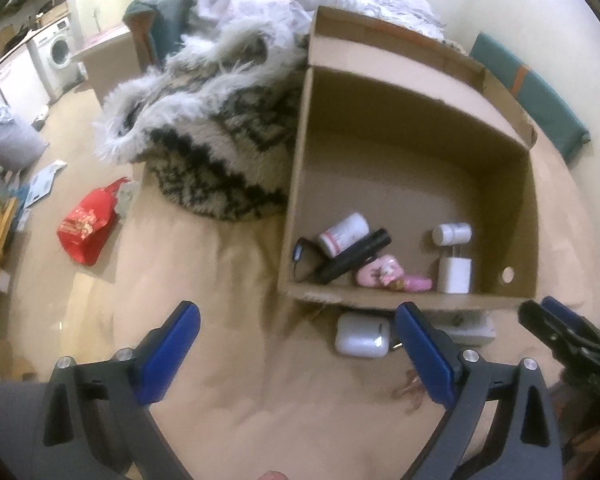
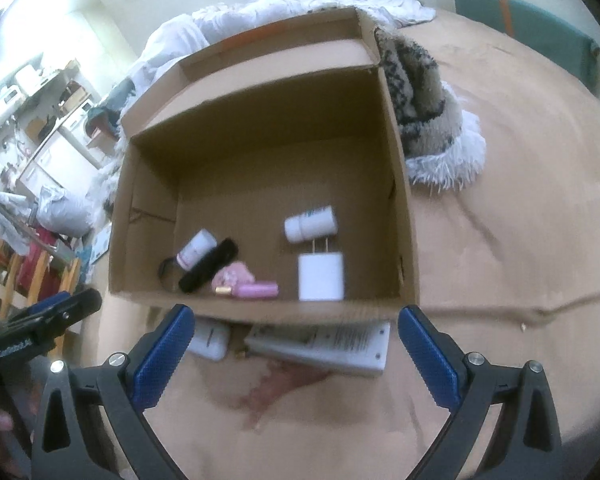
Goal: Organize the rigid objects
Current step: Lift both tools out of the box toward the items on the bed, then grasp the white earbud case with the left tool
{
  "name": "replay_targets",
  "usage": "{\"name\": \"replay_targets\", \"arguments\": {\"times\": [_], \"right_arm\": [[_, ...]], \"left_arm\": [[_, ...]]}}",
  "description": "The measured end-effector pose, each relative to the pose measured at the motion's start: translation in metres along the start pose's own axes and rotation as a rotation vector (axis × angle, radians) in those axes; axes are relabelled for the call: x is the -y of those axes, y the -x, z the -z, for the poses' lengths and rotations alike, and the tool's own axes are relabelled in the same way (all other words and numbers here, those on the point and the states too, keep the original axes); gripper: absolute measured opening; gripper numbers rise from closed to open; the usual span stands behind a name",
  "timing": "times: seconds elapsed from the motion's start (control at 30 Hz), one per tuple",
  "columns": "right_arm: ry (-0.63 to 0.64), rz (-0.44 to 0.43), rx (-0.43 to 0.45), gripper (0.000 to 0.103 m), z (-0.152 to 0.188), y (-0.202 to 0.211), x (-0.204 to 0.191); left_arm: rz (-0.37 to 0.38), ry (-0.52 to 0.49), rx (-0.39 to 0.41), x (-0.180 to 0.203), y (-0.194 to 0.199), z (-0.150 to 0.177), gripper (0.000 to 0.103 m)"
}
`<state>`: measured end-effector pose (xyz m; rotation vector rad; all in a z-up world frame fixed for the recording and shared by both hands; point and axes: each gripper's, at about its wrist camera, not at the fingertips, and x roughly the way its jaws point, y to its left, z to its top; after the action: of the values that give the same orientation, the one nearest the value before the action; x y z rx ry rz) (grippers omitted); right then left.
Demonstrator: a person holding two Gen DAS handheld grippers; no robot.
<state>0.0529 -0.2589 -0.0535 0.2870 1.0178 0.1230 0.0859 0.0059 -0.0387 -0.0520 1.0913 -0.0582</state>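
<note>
Box (image 2: 260, 312) w/ charger (image 2: 321, 277) (bottles (image 2: 310, 224) too).

Big brown cardboard box (image 2: 396, 184): matt paper board w/ creased walls, sat on a smooth tan bedsheet (image 2: 500, 240) of matt cloth. Inside, white wall-plug charger (image 2: 321, 278) & white cylindrical bottle (image 2: 310, 224) look like smooth plastic, black tube-shaped torch (image 1: 354, 256) matt, pink toy (image 1: 380, 274) slightly glossy; outside, white rounded earbud case (image 1: 362, 334) is glossy plastic. Shaggy white-and-black patterned rug (image 1: 204, 120) is rough long-pile cloth; blue gripper pads (image 2: 162, 356) are textured w/ fine bumps on matt dark-grey plastic arms, shiny metal pins.
</note>
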Motion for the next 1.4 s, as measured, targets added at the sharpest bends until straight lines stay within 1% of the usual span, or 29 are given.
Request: {"name": "replay_targets", "arguments": {"times": [0.13, 0.2, 0.3, 0.37, 0.43, 0.47, 0.53, 0.63, 0.73, 0.8, 0.83, 0.9, 1.0, 1.07, 1.1, 1.23, 1.3, 1.4], "right_arm": [[-0.019, -0.006, -0.007, 0.103, 0.011, 0.001, -0.004], [-0.024, -0.004, -0.024, 0.103, 0.015, -0.002, -0.005], [-0.021, 0.009, -0.054, 0.103, 0.016, -0.011, -0.006], [-0.033, 0.019, -0.076, 0.103, 0.017, -0.017, -0.004], [-0.063, 0.029, -0.104, 0.103, 0.018, -0.024, 0.003], [-0.082, 0.026, -0.113, 0.103, 0.018, -0.026, 0.006], [-0.134, -0.007, -0.122, 0.103, 0.017, -0.028, 0.014], [-0.193, -0.046, -0.112, 0.103, 0.015, -0.026, 0.024], [-0.234, -0.066, -0.109, 0.103, 0.016, -0.025, 0.031], [-0.258, -0.081, -0.119, 0.103, 0.017, -0.026, 0.036], [-0.269, -0.088, -0.124, 0.103, 0.017, -0.027, 0.037], [-0.292, -0.1, -0.134, 0.103, 0.018, -0.03, 0.041], [-0.308, -0.104, -0.143, 0.103, 0.018, -0.032, 0.043], [-0.309, -0.102, -0.146, 0.103, 0.018, -0.033, 0.043], [-0.308, -0.101, -0.149, 0.103, 0.018, -0.035, 0.042], [-0.307, -0.09, -0.159, 0.103, 0.018, -0.038, 0.044], [-0.318, -0.083, -0.161, 0.103, 0.018, -0.039, 0.047], [-0.342, -0.084, -0.174, 0.103, 0.02, -0.042, 0.051]], "left_arm": [[-0.015, 0.054, -0.038, -0.011, -0.007, 0.011, 0.097], [-0.023, 0.074, -0.055, -0.015, -0.012, 0.014, 0.097], [-0.037, 0.078, -0.069, -0.016, -0.02, 0.016, 0.098], [-0.023, 0.052, -0.083, -0.009, -0.027, 0.016, 0.097], [0.005, 0.004, -0.126, 0.003, -0.041, 0.019, 0.097], [0.016, -0.026, -0.154, 0.011, -0.05, 0.021, 0.097], [0.023, -0.081, -0.182, 0.026, -0.062, 0.026, 0.097], [0.011, -0.19, -0.191, 0.051, -0.076, 0.031, 0.09], [0.01, -0.247, -0.202, 0.064, -0.085, 0.034, 0.086], [0.008, -0.25, -0.216, 0.067, -0.092, 0.036, 0.082], [0.006, -0.248, -0.224, 0.068, -0.096, 0.035, 0.079], [0.014, -0.24, -0.242, 0.069, -0.104, 0.035, 0.077], [0.014, -0.251, -0.24, 0.072, -0.113, 0.033, 0.075], [0.022, -0.258, -0.242, 0.072, -0.117, 0.032, 0.057], [0.039, -0.251, -0.246, 0.072, -0.119, 0.032, 0.052], [0.035, -0.252, -0.257, 0.072, -0.114, 0.03, 0.052], [0.045, -0.234, -0.254, 0.07, -0.104, 0.029, 0.052], [0.029, -0.232, -0.243, 0.065, -0.084, 0.03, 0.052]]}}
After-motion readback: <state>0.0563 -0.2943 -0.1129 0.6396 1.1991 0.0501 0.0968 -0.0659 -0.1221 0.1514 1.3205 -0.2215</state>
